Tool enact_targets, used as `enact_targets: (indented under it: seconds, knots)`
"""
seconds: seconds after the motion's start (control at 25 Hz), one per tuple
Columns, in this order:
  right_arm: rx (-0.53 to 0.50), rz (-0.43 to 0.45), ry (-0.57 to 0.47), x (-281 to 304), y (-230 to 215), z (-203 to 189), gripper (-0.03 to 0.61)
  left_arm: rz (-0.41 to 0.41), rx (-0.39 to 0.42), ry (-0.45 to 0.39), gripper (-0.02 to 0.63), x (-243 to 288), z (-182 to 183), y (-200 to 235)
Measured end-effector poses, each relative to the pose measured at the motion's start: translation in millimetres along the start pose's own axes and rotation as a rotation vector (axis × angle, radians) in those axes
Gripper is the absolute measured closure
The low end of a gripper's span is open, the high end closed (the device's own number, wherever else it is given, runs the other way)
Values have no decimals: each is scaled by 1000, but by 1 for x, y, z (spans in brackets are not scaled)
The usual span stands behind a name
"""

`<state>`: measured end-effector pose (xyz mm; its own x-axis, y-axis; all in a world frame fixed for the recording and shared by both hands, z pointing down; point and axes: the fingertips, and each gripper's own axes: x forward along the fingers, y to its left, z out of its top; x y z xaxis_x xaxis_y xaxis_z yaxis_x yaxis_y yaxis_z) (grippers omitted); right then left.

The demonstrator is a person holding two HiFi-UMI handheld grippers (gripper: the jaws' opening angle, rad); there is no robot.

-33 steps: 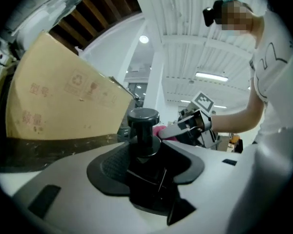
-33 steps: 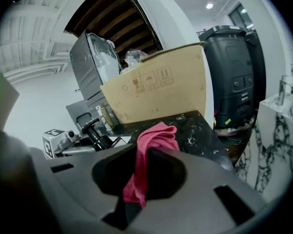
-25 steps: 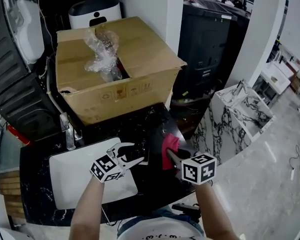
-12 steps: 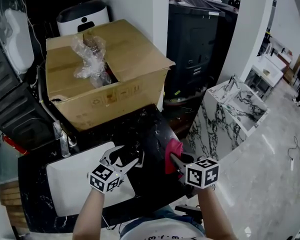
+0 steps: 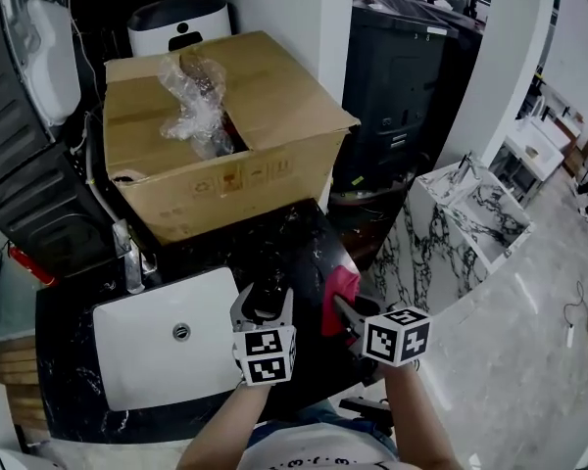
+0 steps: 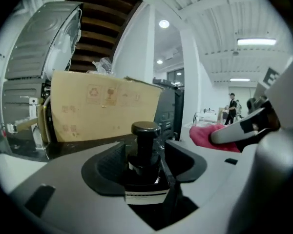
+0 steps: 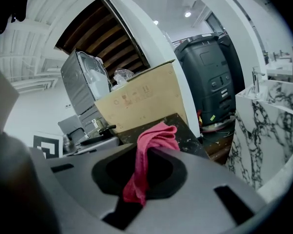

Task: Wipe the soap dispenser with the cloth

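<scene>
My left claw [image 6: 146, 156] stands wide around the soap dispenser [image 6: 143, 175]. The dark bottle is upright between the pads, near the front edge of the bench [image 5: 299, 233] and just right of the white sink [image 5: 147, 360]. My right claw [image 7: 142, 165] is clamped on the pink cloth [image 7: 155, 134], which hangs just to the dispenser's right. A cardboard box [image 5: 265, 96] stands toward the back edge.

White shirt [image 5: 314, 448] — 2 black-and-white marker cubes [image 5: 267, 354].
</scene>
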<state>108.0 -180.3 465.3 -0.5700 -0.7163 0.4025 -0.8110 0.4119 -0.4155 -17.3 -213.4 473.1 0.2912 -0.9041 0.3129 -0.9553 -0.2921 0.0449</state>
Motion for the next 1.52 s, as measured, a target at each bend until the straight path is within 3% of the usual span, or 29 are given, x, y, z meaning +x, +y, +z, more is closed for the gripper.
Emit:
enact_targets:
  seconds: [0.12,0.24,0.52,0.6,0.68,0.8,1.0,1.32,1.52]
  knots:
    - [-9,5,15,1,4,-4,529,58,51,58,390,8,-8,1]
    - [-12,6,17,0,5,-5,529,4,66,55,391,7,-6,0]
    - [-15,16,23,2,9,-7,529,-440,174,-57,391,-9,-8,-15]
    - [-19,28,30,3,12,-8,529,-578,182,-100,391,-18,-9,-16]
    - [-22,37,37,6,15,-10,529,-663,156,-139,391,-26,-10,-13]
    - [-25,48,46,10,19,-12,529,-687,70,-173,390,-33,-12,-6]
    - [-56,100,73,20,36,-15,529,-691,-139,-249,397,-43,-13,14]
    - [-82,270,131,49,92,-24,529,-677,-364,-306,397,-49,-10,38]
    - [-134,228,204,61,94,-44,529,-631,-477,-348,399,-46,-8,50]
